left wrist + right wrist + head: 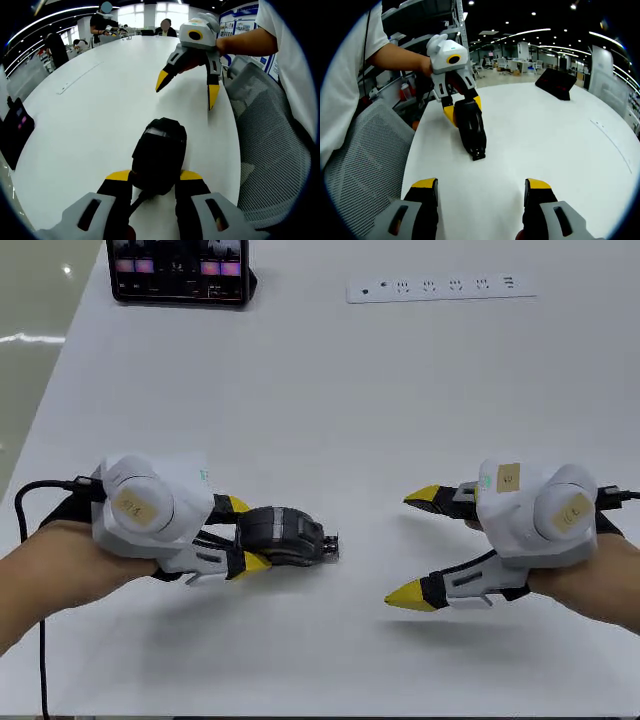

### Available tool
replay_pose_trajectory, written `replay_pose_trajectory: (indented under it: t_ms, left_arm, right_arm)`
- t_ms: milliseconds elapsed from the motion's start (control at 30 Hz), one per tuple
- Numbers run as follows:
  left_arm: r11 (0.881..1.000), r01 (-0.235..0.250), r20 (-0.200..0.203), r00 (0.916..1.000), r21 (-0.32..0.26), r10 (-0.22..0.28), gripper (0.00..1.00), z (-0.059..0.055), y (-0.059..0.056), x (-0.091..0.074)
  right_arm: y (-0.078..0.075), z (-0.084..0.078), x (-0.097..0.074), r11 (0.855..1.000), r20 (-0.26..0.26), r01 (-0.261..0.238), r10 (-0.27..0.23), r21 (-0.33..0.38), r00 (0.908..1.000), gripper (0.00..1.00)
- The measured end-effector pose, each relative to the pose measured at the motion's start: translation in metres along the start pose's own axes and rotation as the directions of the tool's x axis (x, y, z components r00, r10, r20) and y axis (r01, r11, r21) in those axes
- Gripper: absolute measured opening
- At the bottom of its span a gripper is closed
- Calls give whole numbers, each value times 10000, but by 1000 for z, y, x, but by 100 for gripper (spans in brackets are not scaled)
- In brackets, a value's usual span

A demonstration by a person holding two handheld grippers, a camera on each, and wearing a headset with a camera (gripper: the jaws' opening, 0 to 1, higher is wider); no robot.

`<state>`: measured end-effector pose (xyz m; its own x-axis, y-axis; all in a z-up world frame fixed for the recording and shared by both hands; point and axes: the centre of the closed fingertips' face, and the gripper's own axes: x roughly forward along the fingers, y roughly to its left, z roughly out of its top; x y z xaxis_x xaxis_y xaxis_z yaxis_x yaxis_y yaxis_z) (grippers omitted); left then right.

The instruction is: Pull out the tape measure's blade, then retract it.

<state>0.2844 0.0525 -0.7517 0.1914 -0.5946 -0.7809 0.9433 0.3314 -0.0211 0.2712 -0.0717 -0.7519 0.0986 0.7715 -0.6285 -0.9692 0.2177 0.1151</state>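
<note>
Black tape measure (285,536) pinched by left gripper (248,533) fingers on worktop (330,390); right gripper (412,546) fingers spread, apart from it. Blade not out yet; pull and retract pending.

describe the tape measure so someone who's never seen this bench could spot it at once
On the near side of the white table, find the left gripper with its yellow-tipped jaws shut. Clamped between them lies the tape measure, a dark rounded case whose blade end points toward the open right gripper. The power strip and the dark screen sit far off at the back edge.
</note>
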Motion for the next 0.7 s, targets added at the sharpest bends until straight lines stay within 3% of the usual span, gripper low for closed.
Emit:
replay_pose_trajectory:
  t_ms: [333,700]
  left_arm:
    - [10000,20,-91,10000,82,-19,27,-1,1,0]
    - [9997,-49,-264,9996,218,55,26,-2,1,1]
  right_arm:
    - [-4,2,11,9998,152,39,-36,-209,9999,60]
    - [-6,9,32,9961,176,-481,495,-740,9986,49]
